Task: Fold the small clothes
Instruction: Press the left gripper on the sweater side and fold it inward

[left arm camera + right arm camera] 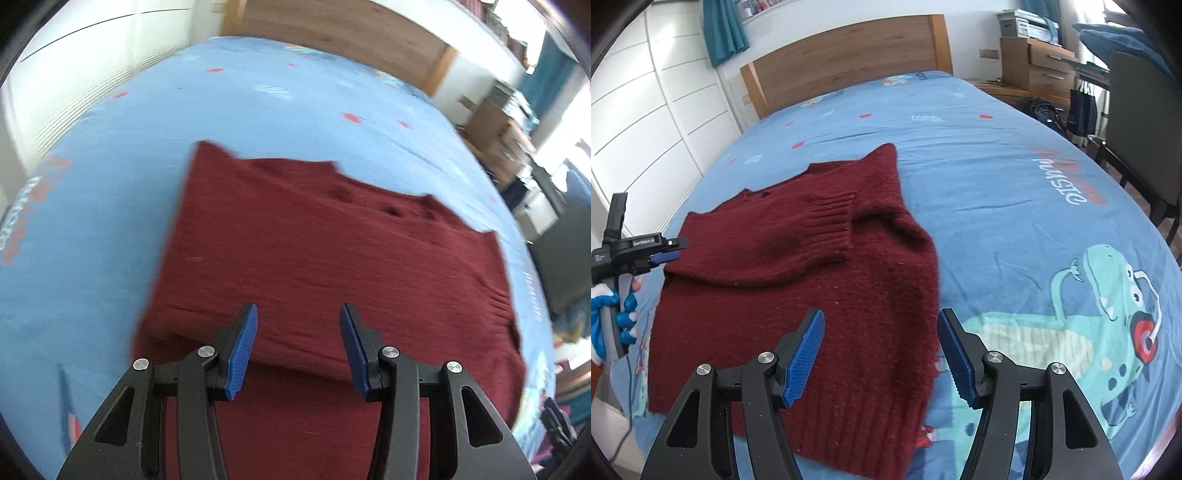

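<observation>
A dark red knitted sweater point(798, 280) lies flat on the blue bedsheet point(1015, 206), with both sleeves folded in over the body; one ribbed cuff point(831, 221) lies across the chest. It fills the middle of the left wrist view point(332, 258). My left gripper point(298, 314) is open and empty, hovering over the sweater's near side; it also shows in the right wrist view point(670, 251) at the sweater's left edge. My right gripper point(881, 321) is open and empty above the sweater's lower right part, near the hem.
The bed has a wooden headboard point(849, 62) at the far end. White wardrobe doors point(653, 110) stand left of the bed. A chair point(1137, 147), a wooden drawer unit point(1038, 62) and bags point(1049, 114) stand to the right.
</observation>
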{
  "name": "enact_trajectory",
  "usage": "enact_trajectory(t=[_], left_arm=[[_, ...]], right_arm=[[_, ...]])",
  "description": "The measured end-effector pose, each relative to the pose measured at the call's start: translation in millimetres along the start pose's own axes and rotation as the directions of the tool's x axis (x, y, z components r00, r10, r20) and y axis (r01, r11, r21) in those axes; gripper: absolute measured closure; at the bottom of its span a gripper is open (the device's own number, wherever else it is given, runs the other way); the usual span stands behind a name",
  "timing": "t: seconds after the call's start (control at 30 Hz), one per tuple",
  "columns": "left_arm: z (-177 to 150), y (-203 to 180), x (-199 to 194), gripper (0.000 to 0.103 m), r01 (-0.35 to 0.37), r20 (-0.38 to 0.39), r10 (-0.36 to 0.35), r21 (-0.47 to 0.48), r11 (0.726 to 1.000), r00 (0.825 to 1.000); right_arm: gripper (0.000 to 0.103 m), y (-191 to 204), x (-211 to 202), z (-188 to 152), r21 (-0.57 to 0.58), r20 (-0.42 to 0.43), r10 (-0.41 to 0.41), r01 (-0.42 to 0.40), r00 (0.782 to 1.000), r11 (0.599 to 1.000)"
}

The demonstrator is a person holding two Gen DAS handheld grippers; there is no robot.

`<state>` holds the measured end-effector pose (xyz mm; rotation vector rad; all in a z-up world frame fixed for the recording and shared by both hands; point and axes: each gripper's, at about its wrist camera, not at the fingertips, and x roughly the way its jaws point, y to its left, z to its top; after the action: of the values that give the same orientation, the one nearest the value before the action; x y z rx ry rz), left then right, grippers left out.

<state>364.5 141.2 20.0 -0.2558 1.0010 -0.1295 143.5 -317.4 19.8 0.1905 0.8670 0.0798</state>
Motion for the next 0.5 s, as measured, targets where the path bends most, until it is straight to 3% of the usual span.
enact_trajectory(t=[0.07,0.17,0.2,0.27,0.37,0.43,0.5], left_arm=[[-1.9,15.9,11.0,0.062,-0.013,-0.015,0.013,-0.029,0.999,1.000],[-15.7,30.0,33.7,0.061,0.039,-0.055,-0.044,-0.098,0.994,0.998],[-20.7,31.9,37.5,0.059,0.058,-0.031,-0.062,-0.111,0.992,0.998],[-19.1,36.1,41.4,0.054,0.060,-0.022,-0.062,-0.093,0.994,0.998],[-10.1,20.2,48.0,0.038,0.030,-0.042,-0.032,-0.036,0.999,0.999],[-6.2,2.0,51.3,0.038,-0.019,-0.047,0.019,0.007,1.000,0.999],[-5.7,-4.9,42.8,0.039,-0.004,-0.025,0.004,0.003,1.000,1.000]], right_arm=[[0.037,5.6,1.7,0.5,-0.015,-0.004,0.000,0.000,1.000,1.000],[0.037,10.3,3.2,1.2,-0.031,-0.013,-0.005,0.005,1.000,1.000],[0.037,10.9,3.2,1.4,-0.033,-0.015,-0.008,0.007,1.000,0.999],[0.037,11.6,0.7,2.4,-0.038,-0.015,-0.014,0.013,1.000,0.999],[0.037,13.2,-6.3,4.4,-0.046,-0.007,-0.016,0.016,1.000,0.999],[0.037,14.3,-13.9,5.6,-0.048,0.003,-0.015,0.016,1.000,0.999],[0.037,14.1,-23.1,5.7,-0.055,0.013,-0.022,0.022,1.000,0.998]])
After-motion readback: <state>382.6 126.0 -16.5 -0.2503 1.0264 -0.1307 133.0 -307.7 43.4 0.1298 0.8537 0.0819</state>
